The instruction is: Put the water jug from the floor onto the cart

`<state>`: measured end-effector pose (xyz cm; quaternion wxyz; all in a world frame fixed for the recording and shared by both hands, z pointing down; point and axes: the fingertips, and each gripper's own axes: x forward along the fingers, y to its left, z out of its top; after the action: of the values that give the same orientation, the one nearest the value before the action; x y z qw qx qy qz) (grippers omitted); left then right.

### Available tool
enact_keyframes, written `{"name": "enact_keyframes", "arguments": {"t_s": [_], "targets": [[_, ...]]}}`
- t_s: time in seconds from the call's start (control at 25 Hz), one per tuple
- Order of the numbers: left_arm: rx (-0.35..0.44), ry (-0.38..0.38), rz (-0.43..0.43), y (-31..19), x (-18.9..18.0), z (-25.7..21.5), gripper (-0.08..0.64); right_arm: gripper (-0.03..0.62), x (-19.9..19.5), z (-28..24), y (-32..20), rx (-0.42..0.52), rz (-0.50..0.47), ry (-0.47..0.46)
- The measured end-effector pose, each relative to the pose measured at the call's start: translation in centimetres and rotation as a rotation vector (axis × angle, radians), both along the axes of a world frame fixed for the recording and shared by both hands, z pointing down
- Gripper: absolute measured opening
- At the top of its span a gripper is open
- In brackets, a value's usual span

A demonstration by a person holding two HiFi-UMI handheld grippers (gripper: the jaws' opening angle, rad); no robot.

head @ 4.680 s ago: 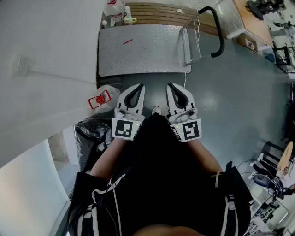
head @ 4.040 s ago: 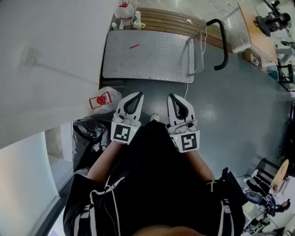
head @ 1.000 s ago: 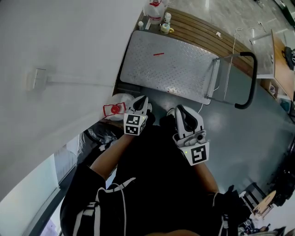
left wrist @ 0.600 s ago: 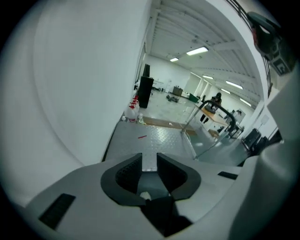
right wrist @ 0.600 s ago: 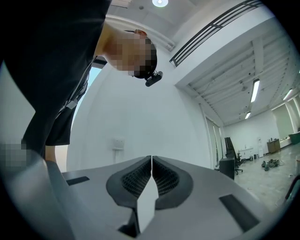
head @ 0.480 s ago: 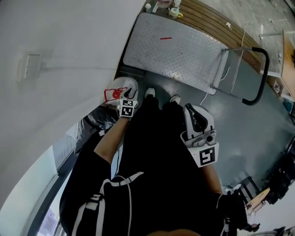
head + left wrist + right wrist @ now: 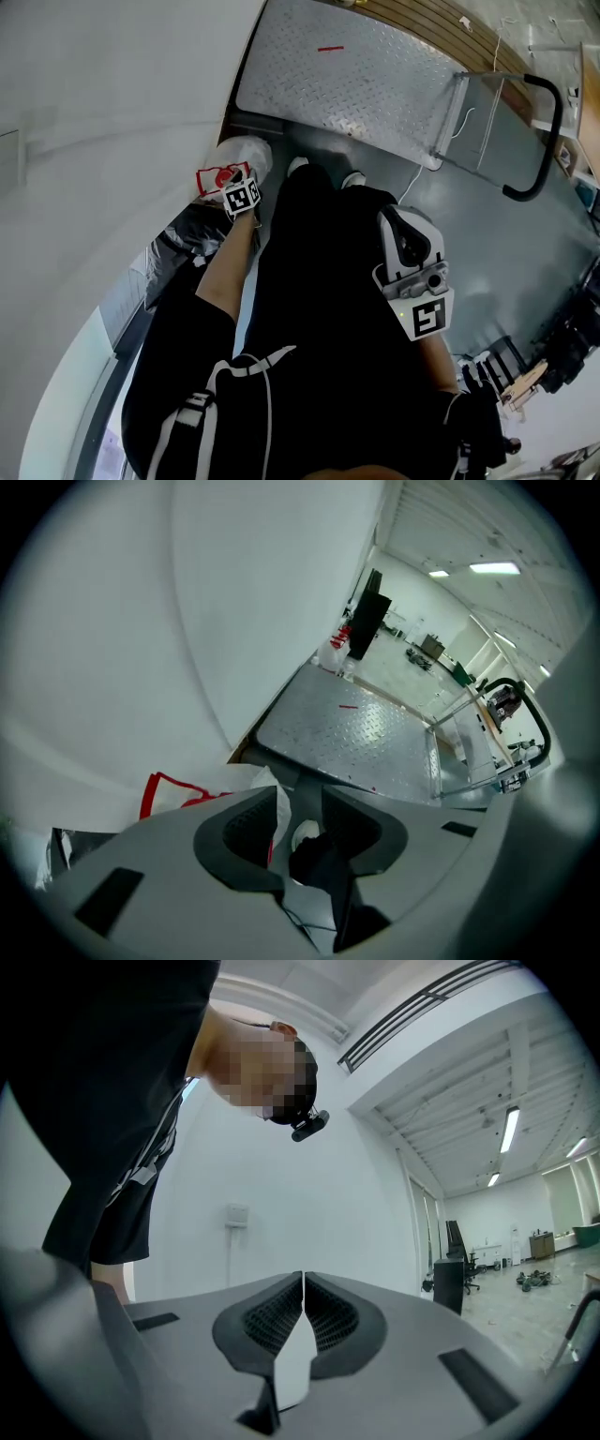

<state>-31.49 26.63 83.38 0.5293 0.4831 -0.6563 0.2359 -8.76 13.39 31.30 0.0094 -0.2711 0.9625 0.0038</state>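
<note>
The water jug stands on the floor by the left wall, near the cart; its red tag is too small to read. Just beside it, the left gripper has fingers spread, just opened, nothing between them. The right gripper has fingers pressed together.

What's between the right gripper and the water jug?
Head view: the person's own legs in black trousers and their white shoes lie between the right gripper and the water jug.

Cart, water jug on grey floor
</note>
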Motion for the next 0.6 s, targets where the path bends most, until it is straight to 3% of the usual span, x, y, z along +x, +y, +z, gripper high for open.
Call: {"name": "enact_keyframes", "arguments": {"t_s": [0.12, 0.36, 0.6], "targets": [[-0.013, -0.01, -0.001, -0.2, -0.8, 2.4, 0.155, 0.018, 0.2, 2.0, -0.4, -0.014, -0.001, 0.041], [-0.085, -0.023, 0.104, 0.8, -0.7, 5.8, 0.16, 0.018, 0.4, 4.1, -1.0, -0.019, -0.002, 0.081], [-0.156, -0.009, 0.084, 3.8, -0.8, 9.3, 0.16, 0.018, 0.3, 5.9, -1.3, -0.032, -0.004, 0.104]]}}
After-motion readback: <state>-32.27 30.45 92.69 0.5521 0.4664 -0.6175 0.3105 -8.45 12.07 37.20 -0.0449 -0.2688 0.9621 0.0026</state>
